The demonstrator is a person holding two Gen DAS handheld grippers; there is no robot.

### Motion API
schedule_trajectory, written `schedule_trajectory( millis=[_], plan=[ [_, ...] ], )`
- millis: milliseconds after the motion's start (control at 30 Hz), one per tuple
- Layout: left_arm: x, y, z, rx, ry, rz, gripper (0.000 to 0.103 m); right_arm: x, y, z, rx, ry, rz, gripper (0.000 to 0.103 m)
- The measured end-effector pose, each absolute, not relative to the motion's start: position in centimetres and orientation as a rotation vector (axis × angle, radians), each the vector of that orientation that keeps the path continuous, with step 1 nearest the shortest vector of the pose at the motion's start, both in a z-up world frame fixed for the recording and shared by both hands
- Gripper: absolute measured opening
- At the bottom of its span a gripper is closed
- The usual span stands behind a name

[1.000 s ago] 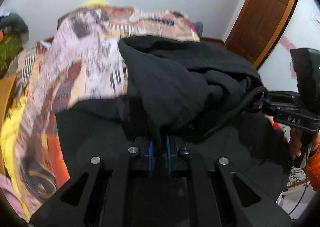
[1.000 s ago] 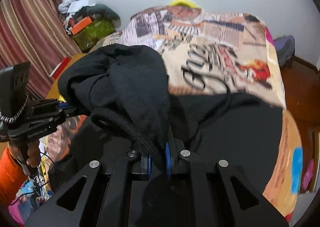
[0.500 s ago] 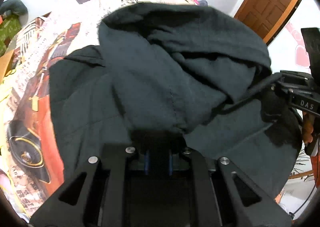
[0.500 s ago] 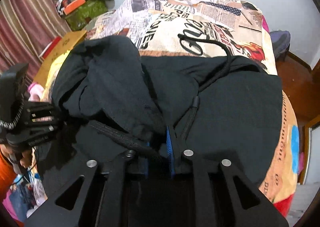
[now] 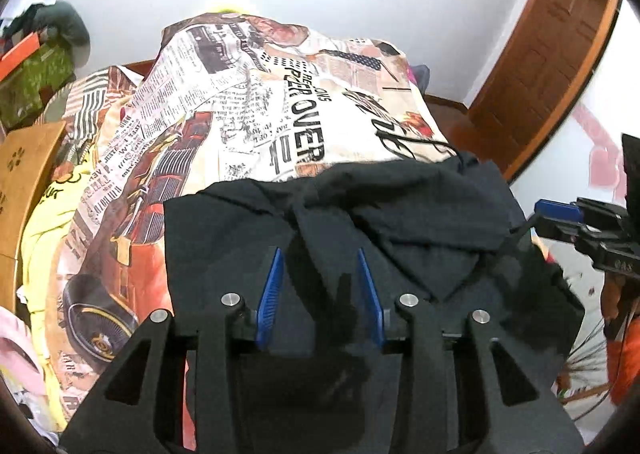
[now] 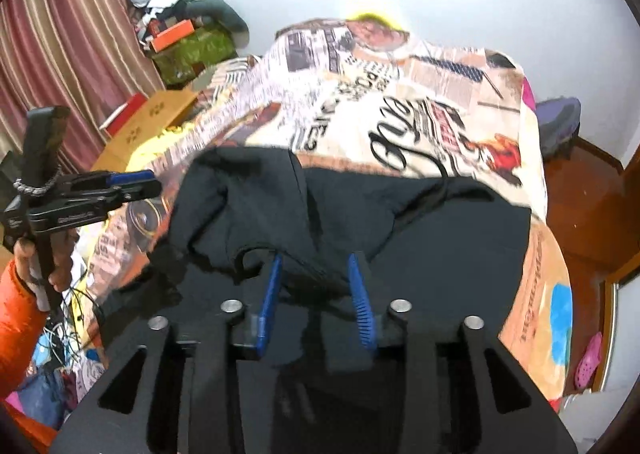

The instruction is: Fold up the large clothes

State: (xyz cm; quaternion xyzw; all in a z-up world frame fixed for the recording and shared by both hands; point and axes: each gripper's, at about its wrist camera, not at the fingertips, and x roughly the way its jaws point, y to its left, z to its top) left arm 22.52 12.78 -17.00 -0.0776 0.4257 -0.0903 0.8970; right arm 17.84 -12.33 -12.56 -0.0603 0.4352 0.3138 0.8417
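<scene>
- The black hoodie (image 5: 420, 213) lies on the bed's printed cover (image 5: 280, 125), at the near end of the bed, with its hood bunched on top of the body panel.
- Left gripper (image 5: 320, 270): the blue pads (image 5: 272, 286) are spread apart and grip nothing; the hoodie lies just beyond and below them.
- Right gripper (image 6: 316, 278): the blue pads (image 6: 360, 302) are spread apart and grip nothing; a fold of the hoodie (image 6: 400, 221) lies between and beyond them. Contact with the cloth cannot be determined.
- A drawstring (image 6: 436, 189) curls at the far edge of the hoodie, next to the printed cover (image 6: 400, 101).
- In the right wrist view, the left gripper (image 6: 136, 179) is at the left of the hoodie, clear of the cloth.
- A cardboard box (image 6: 152, 121) sits at the left side of the bed; a wooden door (image 5: 540, 65) stands beyond the bed's right side.
</scene>
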Motion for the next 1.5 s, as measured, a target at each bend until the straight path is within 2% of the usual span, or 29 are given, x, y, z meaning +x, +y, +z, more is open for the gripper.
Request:
schedule_trajectory(
  millis=[67, 133, 600, 633, 667, 700, 767, 867, 1333, 1433, 1500],
  plan=[
    [23.5, 12.7, -17.5, -0.168, 0.891, -0.194, 0.037, 18.4, -11.6, -12.4, -0.115, 0.909, 0.675, 0.043],
    [24.5, 12.3, -18.3, -0.165, 0.908, -0.202, 0.037, 18.9, -10.8, -12.6, -0.106, 0.912, 0.690, 0.046],
    [29.1, 10.3, -21.4, -0.192, 0.973, -0.265, 0.037, 24.3, -7.0, -18.1, -0.019, 1.099, 0.765, 0.046],
    [29.1, 10.3, -21.3, -0.192, 0.966, -0.269, 0.036, 24.4, -7.0, -18.3, -0.004, 1.104, 0.776, 0.046],
    [29.1, 10.2, -21.2, -0.191, 0.959, -0.274, 0.029, 24.5, -6.9, -18.3, 0.004, 1.107, 0.785, 0.045],
    [28.9, 10.2, -20.9, -0.188, 0.952, -0.276, 0.024, 24.5, -6.9, -18.3, 0.012, 1.102, 0.790, 0.043],
    [28.4, 10.2, -20.3, -0.178, 0.930, -0.280, 0.016, 24.2, -7.0, -18.1, 0.012, 1.087, 0.792, 0.027],
    [27.2, 10.0, -19.0, -0.176, 0.899, -0.300, 0.009, 23.5, -7.3, -17.5, 0.026, 1.072, 0.816, 0.013],
    [19.3, 7.8, -14.3, -0.059, 0.837, -0.327, 0.008, 16.4, -8.8, -13.7, -0.039, 0.950, 0.818, 0.009],
    [17.7, 7.7, -14.7, -0.045, 0.867, -0.323, 0.010, 15.4, -8.9, -13.9, -0.051, 0.955, 0.822, 0.009],
    [16.9, 7.8, -15.1, -0.045, 0.886, -0.319, 0.019, 14.6, -9.0, -14.1, -0.063, 0.960, 0.819, 0.009]
  ],
)
